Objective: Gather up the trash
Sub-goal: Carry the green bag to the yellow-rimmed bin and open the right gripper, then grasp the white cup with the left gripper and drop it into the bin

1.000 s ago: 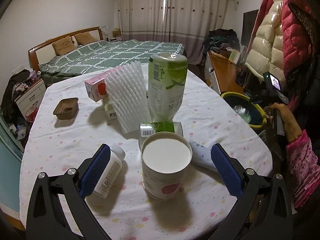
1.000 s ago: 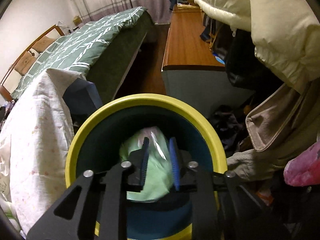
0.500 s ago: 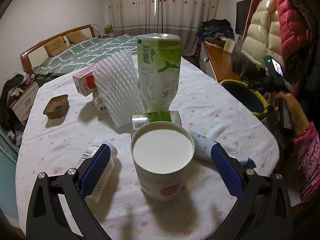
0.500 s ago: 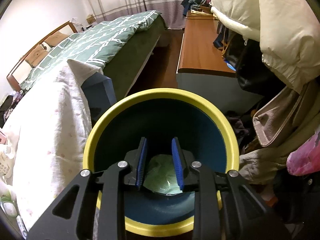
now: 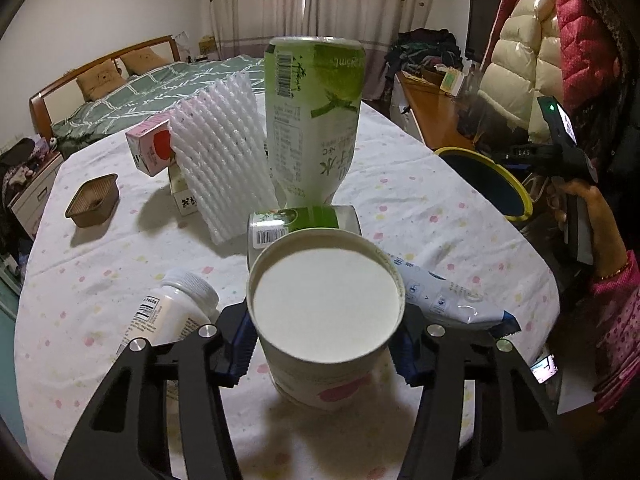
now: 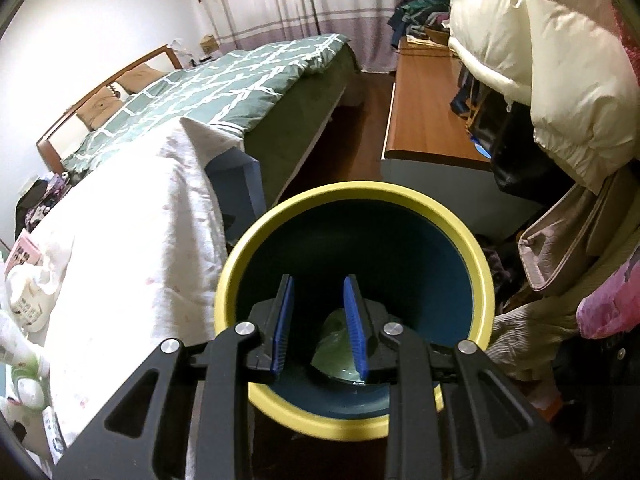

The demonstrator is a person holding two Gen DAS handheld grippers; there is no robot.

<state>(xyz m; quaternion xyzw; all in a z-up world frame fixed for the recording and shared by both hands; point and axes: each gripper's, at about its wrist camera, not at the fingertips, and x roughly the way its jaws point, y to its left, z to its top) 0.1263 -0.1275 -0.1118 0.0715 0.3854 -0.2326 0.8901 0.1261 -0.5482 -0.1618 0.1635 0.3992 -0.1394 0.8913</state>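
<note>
1. Step in hand: left gripper point(image 5: 324, 344) is closing round the white paper cup point(image 5: 326, 312) standing near the front edge of the round table with the spotted white cloth point(image 5: 420, 196). Blue pads sit against both cup walls; it looks gripped, not yet lifted.
2. Right gripper point(image 6: 318, 326) hangs over the yellow-rimmed dark blue bin point(image 6: 478, 280) off the table's right edge. Jaws a little apart, nothing between them: released. Crumpled pale green wrapper point(image 6: 336, 344) lies at the bin bottom.
3. Still on the table:
   - white pill bottle point(image 5: 172, 312) lying just left of the cup, beside the left finger
   - white-blue plastic pouch point(image 5: 448, 300) flat, just right of the cup
   - small green-label jar point(image 5: 304, 222) right behind the cup
   - tall green-white bottle point(image 5: 316, 120) upright behind the jar
   - white foam netting sleeve point(image 5: 224, 164) and pink carton point(image 5: 150, 148) further back
   - brown tray point(image 5: 94, 200) towards the left edge
4. Next move, my guess: lift the cup straight up, carry it right across the table edge to the bin, drop it.
5. Room: tight at the cup, with the pill bottle and pouch hugging both fingers and the jar close behind. A sideways drag could knock them, so up first. The right edge by the bin is open cloth; the right gripper should clear the bin mouth first.
</note>
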